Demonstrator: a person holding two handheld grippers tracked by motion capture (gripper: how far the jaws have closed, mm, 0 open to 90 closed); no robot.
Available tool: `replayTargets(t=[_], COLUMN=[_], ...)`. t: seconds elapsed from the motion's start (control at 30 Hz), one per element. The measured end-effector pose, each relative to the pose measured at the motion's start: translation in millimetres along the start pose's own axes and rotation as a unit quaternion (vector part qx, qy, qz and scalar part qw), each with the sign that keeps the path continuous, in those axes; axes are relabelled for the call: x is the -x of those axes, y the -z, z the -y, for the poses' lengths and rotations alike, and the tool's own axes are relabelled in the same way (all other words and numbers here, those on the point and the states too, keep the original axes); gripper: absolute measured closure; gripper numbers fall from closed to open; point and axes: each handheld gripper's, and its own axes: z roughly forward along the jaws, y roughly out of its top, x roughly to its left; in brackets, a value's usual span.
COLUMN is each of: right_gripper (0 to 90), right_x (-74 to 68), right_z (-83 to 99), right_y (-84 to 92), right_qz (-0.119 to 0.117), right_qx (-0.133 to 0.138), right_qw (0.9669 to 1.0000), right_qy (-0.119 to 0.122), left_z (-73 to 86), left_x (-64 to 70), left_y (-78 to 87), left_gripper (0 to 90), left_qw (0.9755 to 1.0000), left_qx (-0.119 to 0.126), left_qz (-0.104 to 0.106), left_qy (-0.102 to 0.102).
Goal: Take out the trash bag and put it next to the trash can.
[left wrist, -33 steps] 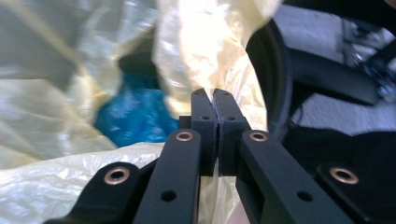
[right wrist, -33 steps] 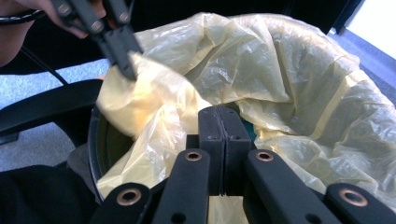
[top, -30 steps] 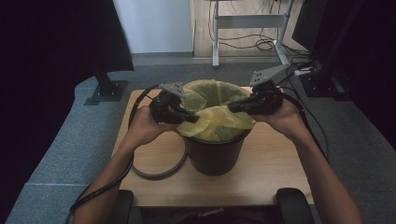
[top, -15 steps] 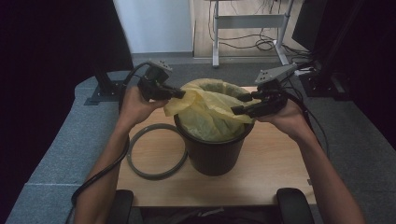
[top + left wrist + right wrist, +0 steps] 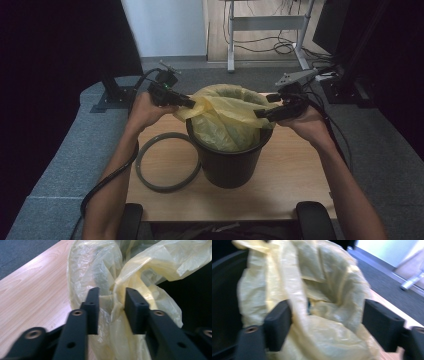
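Note:
A black bin (image 5: 227, 167) stands mid-table with a yellow bag (image 5: 226, 117) in it, the bag's mouth spread across the rim. My left gripper (image 5: 189, 104) is at the bag's left edge. In the left gripper view its jaws (image 5: 112, 302) have just been opening, and a loose fold of the bag (image 5: 117, 277) hangs between the parted pads. My right gripper (image 5: 261, 114) is at the bag's right edge. Its jaws (image 5: 327, 315) have also just been opening and stand wide, with crumpled bag (image 5: 324, 290) between them.
A grey ring (image 5: 165, 161) lies flat on the wooden table (image 5: 285, 185) just left of the bin. Cables trail from both grippers off the table's sides. Grey carpet, a desk frame and dark equipment lie beyond the far edge.
Both hands have moved apart from the top of the bag, drawing its edges out to the left and right of the bin. Both pairs of jaws have parted.

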Motion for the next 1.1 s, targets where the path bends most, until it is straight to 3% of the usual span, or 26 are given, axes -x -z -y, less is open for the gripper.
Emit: replayTargets(t=[0.17,0.3,0.5,0.53,0.7,0.83,0.87,0.97,1.03,1.1], right_gripper=[14.4,16.5,51.6,56.6,71.3,79.1,84.1,84.5,84.7,84.7], right_x=[8.5,16.9,26.9,27.9,24.2,22.3,21.2,18.7,11.3,7.0], right_z=[2.9,6.5,9.0,8.3,-0.7,-8.3,-13.5,-17.8,-26.0,-30.3], right_y=[-13.4,-26.3,-34.9,-34.8,-30.8,-26.2,-22.3,-19.7,-16.6,-16.2], right_qz=[0.017,0.023,0.019,0.011,0.047,0.064,0.061,0.051,0.019,0.002], right_qx=[-0.023,-0.049,-0.075,-0.071,-0.058,-0.041,-0.027,-0.015,0.000,0.008], right_qw=[0.9995,0.9982,0.9963,0.9966,0.9968,0.9969,0.9977,0.9985,0.9998,1.0000], right_qy=[-0.017,-0.026,-0.037,-0.041,-0.030,-0.018,-0.010,-0.009,-0.001,0.004], left_z=[-3.8,-4.3,-8.0,-9.3,-14.6,-16.6,-17.0,-19.2,-21.4,-25.0], left_x=[0.2,-1.4,2.2,3.4,9.5,13.3,14.6,18.4,22.6,30.5], left_y=[-13.0,-21.4,-15.6,-13.5,-7.5,-6.5,-5.9,-2.1,2.0,7.1], left_gripper=[51.3,57.9,69.1,72.2,84.3,86.9,87.6,87.8,87.9,87.8], left_qw=[0.9998,0.9995,0.9997,0.9996,0.9990,0.9984,0.9982,0.9977,0.9973,0.9963], left_qx=[-0.019,-0.033,-0.015,-0.009,0.001,0.006,0.011,0.023,0.037,0.051], left_qz=[0.006,0.000,-0.020,-0.025,-0.040,-0.048,-0.049,-0.048,-0.040,-0.027], left_qy=[0.005,0.003,-0.004,-0.005,-0.019,-0.029,-0.031,-0.041,-0.049,-0.064])
